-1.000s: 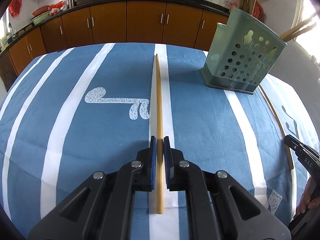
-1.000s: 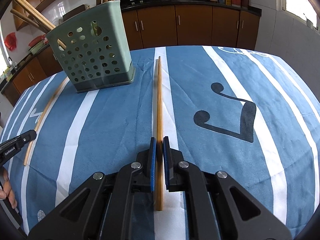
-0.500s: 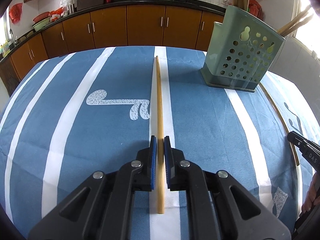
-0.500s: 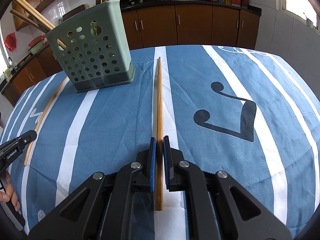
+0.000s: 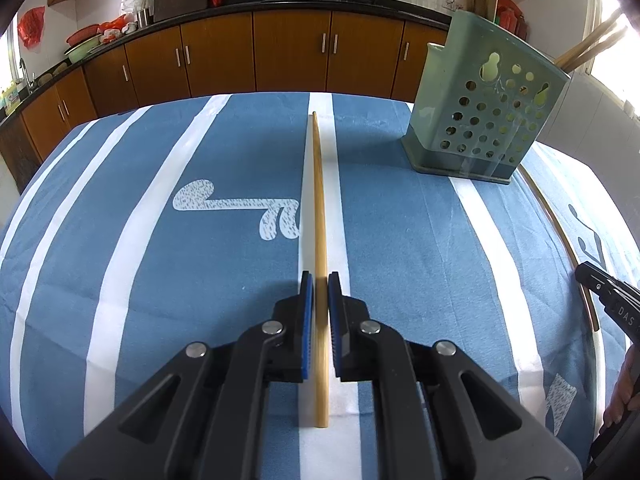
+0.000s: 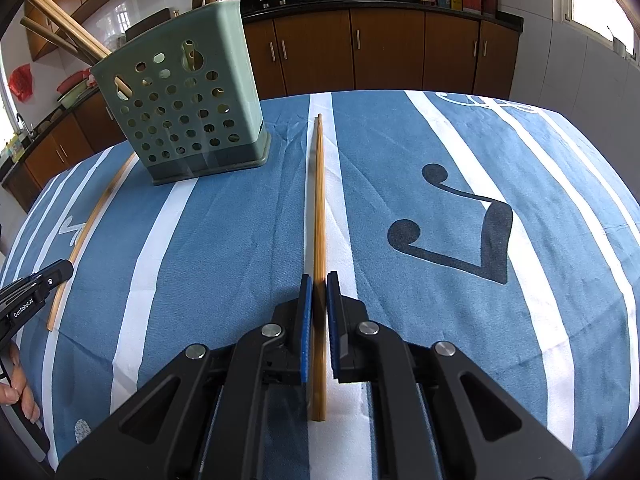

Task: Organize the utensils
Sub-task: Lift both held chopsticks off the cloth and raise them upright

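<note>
Chopsticks sit clamped in both grippers, the left gripper [image 5: 318, 280] holding one chopstick [image 5: 319, 200] and the right gripper [image 6: 318, 280] another [image 6: 319, 200], each stick pointing away toward the far side, with the green holder [image 6: 180, 108] standing between them.
</note>
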A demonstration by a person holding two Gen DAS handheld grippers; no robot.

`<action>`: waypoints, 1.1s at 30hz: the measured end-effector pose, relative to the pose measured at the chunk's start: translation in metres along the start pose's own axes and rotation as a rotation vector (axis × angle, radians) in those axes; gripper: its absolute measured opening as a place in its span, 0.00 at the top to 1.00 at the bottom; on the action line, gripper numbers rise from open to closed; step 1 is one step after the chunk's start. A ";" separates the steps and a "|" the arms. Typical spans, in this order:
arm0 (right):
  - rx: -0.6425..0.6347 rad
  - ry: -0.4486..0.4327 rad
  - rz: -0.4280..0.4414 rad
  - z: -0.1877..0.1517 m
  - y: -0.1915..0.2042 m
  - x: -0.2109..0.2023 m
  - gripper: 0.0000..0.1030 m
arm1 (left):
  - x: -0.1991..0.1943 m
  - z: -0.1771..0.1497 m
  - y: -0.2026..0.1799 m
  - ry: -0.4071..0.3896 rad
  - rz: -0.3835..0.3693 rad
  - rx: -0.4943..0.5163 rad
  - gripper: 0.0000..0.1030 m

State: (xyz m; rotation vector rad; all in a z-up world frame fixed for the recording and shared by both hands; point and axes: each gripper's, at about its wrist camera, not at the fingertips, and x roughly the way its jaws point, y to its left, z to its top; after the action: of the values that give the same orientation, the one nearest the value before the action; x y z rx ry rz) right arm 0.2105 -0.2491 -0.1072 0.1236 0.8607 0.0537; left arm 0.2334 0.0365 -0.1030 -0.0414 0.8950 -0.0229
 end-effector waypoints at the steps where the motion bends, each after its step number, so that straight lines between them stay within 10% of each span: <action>1: 0.001 0.000 0.001 0.000 0.000 0.000 0.92 | 0.000 0.000 0.000 0.000 0.000 0.000 0.90; 33: -0.036 -0.073 -0.002 -0.005 0.000 -0.034 0.92 | -0.027 -0.016 0.003 -0.004 0.021 0.023 0.93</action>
State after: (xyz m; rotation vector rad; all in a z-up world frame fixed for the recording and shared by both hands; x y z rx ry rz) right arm 0.1848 -0.2516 -0.0846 0.0901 0.7862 0.0625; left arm 0.2037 0.0405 -0.0920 -0.0103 0.8908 -0.0137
